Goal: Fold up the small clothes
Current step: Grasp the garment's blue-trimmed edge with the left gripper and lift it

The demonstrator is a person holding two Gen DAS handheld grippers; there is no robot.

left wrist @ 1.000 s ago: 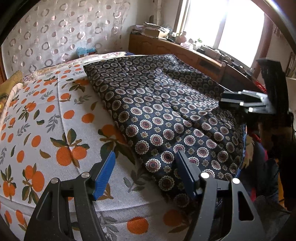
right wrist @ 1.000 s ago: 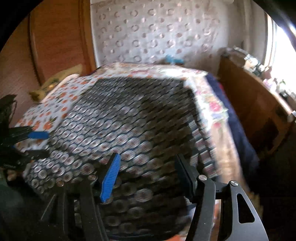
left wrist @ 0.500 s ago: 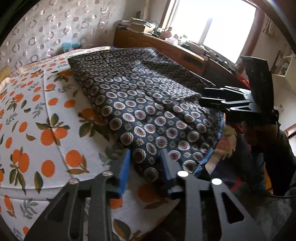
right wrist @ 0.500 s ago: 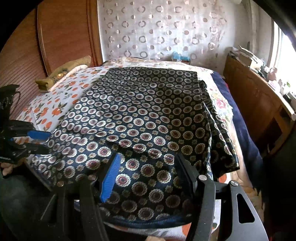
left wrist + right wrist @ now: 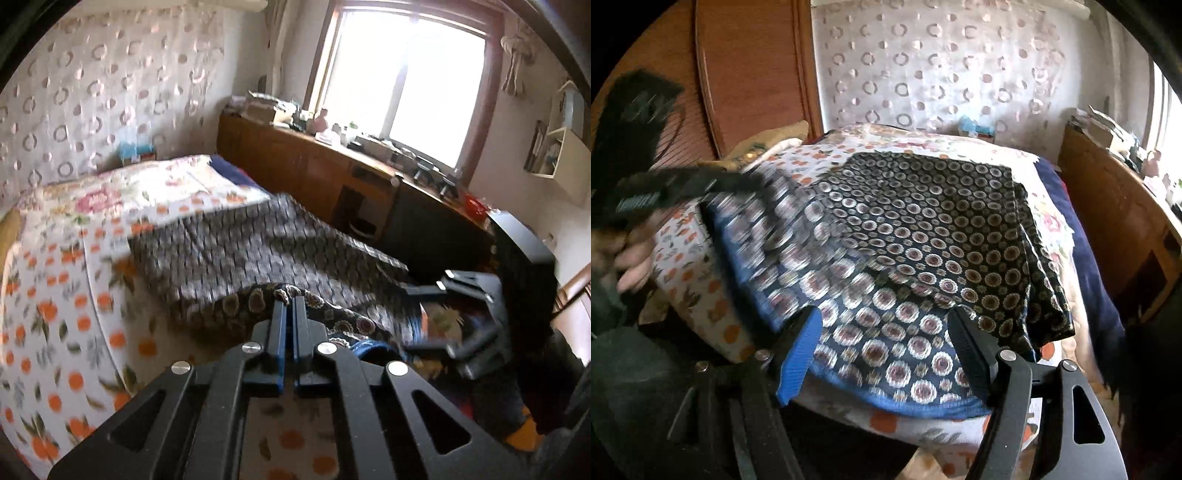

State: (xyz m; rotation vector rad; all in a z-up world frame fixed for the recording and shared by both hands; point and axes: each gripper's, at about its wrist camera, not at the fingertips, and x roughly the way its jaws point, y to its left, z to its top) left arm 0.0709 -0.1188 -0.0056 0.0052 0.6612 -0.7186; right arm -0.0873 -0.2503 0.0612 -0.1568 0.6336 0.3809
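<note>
Garment on orange-print bed | left gripper fingers pinch its corner | right gripper fingers opening, nothing pinched

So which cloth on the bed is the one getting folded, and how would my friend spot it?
Find the big bed, covered by a white sheet printed with oranges. On top lies a dark navy cloth covered in little round flower medallions, with a blue hem. The sheet under it is pale, so the cloth is the only dark thing there, and the left gripper has one near corner pinched and lifted.
</note>
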